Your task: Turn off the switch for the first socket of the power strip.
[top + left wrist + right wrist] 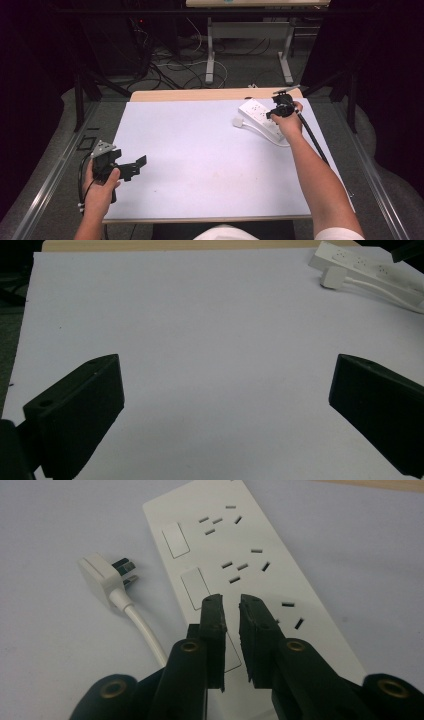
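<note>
A white power strip (257, 116) (365, 270) with several sockets and switches lies at the far right of the white mat (200, 150). Its white plug (238, 122) (102, 575) rests on the mat just left of it, prongs bare, with the cable (142, 630) curling back. My right gripper (277, 111) (231, 605) hovers right over the strip (240, 555), its tips above a switch. The jaws stand all but together, with a thin slit and nothing between them. My left gripper (137, 165) (225, 410) rests low over the mat's near left corner, jaws wide apart and empty.
The mat covers a wooden table whose far edge (200, 95) shows beyond it. A black cable (312, 135) trails from my right gripper along the forearm. Behind the table stand desk legs (210, 55) and loose floor cables (165, 65).
</note>
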{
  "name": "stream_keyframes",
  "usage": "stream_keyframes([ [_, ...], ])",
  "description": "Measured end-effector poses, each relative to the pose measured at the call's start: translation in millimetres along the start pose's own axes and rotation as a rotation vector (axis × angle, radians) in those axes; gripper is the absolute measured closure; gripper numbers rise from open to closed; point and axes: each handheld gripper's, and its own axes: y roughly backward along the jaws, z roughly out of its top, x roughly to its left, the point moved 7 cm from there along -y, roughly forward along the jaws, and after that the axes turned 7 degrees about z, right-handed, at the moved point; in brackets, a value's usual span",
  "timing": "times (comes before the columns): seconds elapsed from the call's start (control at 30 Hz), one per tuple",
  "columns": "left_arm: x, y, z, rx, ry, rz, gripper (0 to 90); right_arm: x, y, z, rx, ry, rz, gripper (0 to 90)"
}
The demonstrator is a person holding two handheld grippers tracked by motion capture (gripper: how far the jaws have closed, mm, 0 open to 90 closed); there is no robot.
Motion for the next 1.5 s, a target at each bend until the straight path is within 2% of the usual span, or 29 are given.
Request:
stream_keyframes([
  [0.2,0.5,0.2,0.2,-0.004,-0.001,0.002,1.0,2.6,-8.2,-3.7,0.016,0.003,0.008,90.0],
  [0.33,0.3,0.1,0.3,-0.004,-0.001,0.002,1.1,4.9,-12.1,-5.4,0.029,0.005,0.016,90.0],
  [0.43,0.6,0.5,0.4,-0.003,0.0,0.001,1.1,5.1,-14.6,-5.5,0.019,0.006,0.019,90.0],
  [0.47,0.9,0.5,0.5,-0.006,0.001,0.003,1.1,3.4,-15.8,-6.7,0.032,0.017,0.001,90.0],
  [0.63,1.1,0.8,0.5,-0.006,0.0,0.004,1.1,5.0,-19.3,-7.8,0.033,0.004,0.003,90.0],
  [0.9,0.8,0.7,0.4,-0.006,-0.001,0.005,1.2,6.2,-24.3,-9.7,0.03,0.008,0.002,90.0],
  [0.97,0.6,0.8,0.3,-0.005,-0.003,0.004,1.2,6.1,-24.6,-9.8,0.032,0.022,-0.01,90.0],
  [1.0,0.5,0.8,0.3,-0.006,-0.003,0.004,1.2,6.8,-24.6,-9.8,0.03,0.004,-0.016,90.0],
  [1.1,0.4,0.8,0.4,-0.006,-0.004,0.004,1.2,6.5,-24.7,-9.9,0.029,0.005,-0.014,90.0],
  [1.13,0.4,0.8,0.4,-0.006,-0.003,0.004,1.2,5.6,-24.6,-10.0,0.026,0.023,-0.008,90.0],
  [1.37,-0.1,0.9,0.3,-0.005,-0.005,0.004,1.2,4.8,-24.5,-11.0,0.026,0.026,0.002,90.0],
  [1.47,-0.2,1.4,0.5,-0.006,-0.007,0.004,1.2,4.7,-25.7,-11.3,0.006,0.005,0.019,90.0],
  [1.5,0.0,1.8,0.5,-0.004,-0.007,0.003,1.2,4.3,-26.3,-12.5,0.021,0.011,0.014,90.0],
])
